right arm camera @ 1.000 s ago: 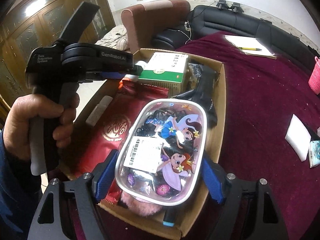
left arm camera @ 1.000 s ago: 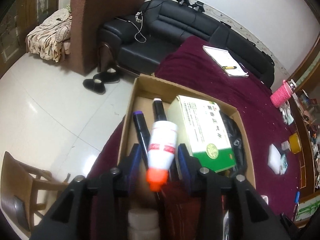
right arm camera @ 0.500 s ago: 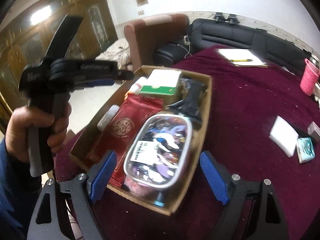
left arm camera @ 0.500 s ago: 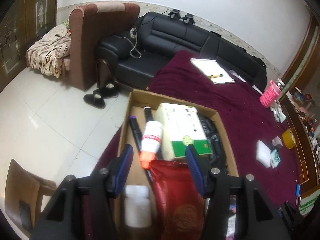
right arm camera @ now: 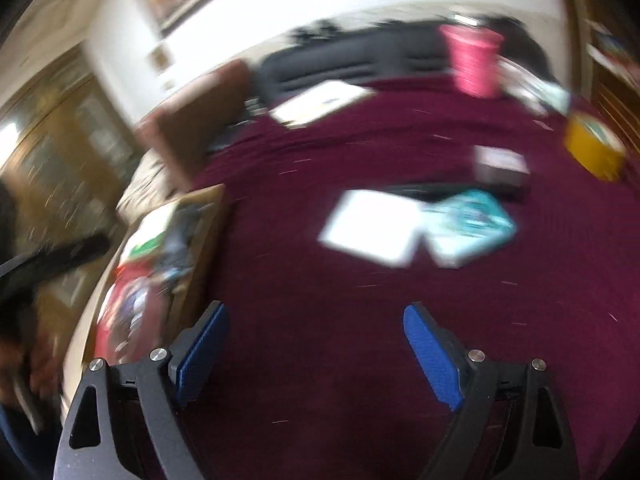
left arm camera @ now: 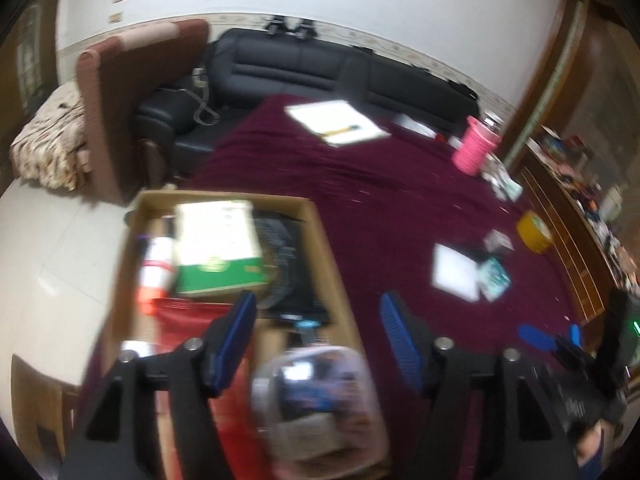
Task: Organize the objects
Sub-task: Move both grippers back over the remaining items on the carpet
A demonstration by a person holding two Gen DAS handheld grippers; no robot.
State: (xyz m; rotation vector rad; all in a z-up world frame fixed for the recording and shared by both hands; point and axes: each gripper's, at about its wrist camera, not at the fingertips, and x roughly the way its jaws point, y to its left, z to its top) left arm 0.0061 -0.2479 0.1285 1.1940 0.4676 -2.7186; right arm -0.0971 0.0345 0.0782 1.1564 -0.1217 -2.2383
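While both views blur, cardboard box [left arm camera: 328, 248] on maroon cloth [left arm camera: 400, 208] holds white-and-green carton [left arm camera: 218, 248], white bottle [left arm camera: 156, 264] with orange cap, clear pouch [left arm camera: 320, 392]; your left gripper [left arm camera: 316, 320] above box's near end, jaws just been opening, released, nothing between; bottle's long axis runs along box's left wall, cap toward you; your right gripper [right arm camera: 316, 328] spread wide, empty, over cloth, box at its left.
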